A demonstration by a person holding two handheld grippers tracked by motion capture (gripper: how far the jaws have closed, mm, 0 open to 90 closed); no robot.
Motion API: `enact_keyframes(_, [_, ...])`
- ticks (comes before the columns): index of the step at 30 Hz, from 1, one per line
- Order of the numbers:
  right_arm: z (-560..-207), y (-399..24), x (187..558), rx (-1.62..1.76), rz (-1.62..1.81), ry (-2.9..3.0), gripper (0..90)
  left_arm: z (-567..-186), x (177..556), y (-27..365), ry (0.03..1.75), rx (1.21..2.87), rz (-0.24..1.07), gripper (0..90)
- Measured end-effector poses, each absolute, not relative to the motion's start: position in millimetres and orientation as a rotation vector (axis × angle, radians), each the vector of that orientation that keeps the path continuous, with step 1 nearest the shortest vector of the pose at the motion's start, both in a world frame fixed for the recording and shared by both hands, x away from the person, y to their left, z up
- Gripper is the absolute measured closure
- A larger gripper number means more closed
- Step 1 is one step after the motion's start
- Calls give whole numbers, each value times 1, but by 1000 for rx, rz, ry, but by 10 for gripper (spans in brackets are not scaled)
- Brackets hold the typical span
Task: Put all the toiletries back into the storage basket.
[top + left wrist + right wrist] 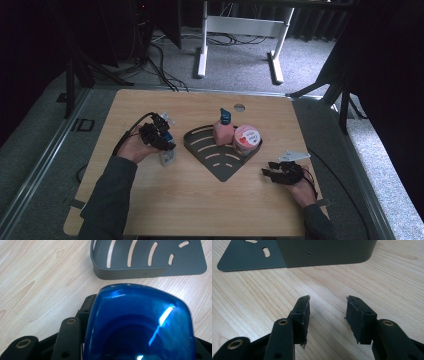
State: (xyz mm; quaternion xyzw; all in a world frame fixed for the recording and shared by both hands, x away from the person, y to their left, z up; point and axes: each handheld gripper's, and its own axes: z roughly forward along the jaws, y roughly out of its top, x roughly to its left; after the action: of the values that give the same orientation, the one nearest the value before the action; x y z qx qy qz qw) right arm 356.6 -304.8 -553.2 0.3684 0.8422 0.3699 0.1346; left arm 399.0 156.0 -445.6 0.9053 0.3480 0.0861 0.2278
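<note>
A small clear bottle (166, 155) with a glossy blue cap (140, 322) stands on the wooden table left of a dark grey slotted corner rack (220, 167). My left gripper (167, 143) comes at it from the left and is shut on the cap. In the left gripper view the cap spans the gap and hides the right jaw. My right gripper (267, 173) rests low over the table just right of the rack. It stands open, with bare wood between its worn pads (303, 312) in the right gripper view.
Inside the rack (130, 272) stand a pink bottle with a blue top (223, 131) and a round pink-and-white tub (246, 139). The rack's curved wall (324, 252) is close ahead of the right gripper. A white desk frame (240, 30) stands beyond the table.
</note>
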Motion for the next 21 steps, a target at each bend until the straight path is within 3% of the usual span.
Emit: enact_keyframes(21, [-553, -305, 356, 1069, 1072, 2440, 536, -437, 393, 149, 933, 2488, 244, 559])
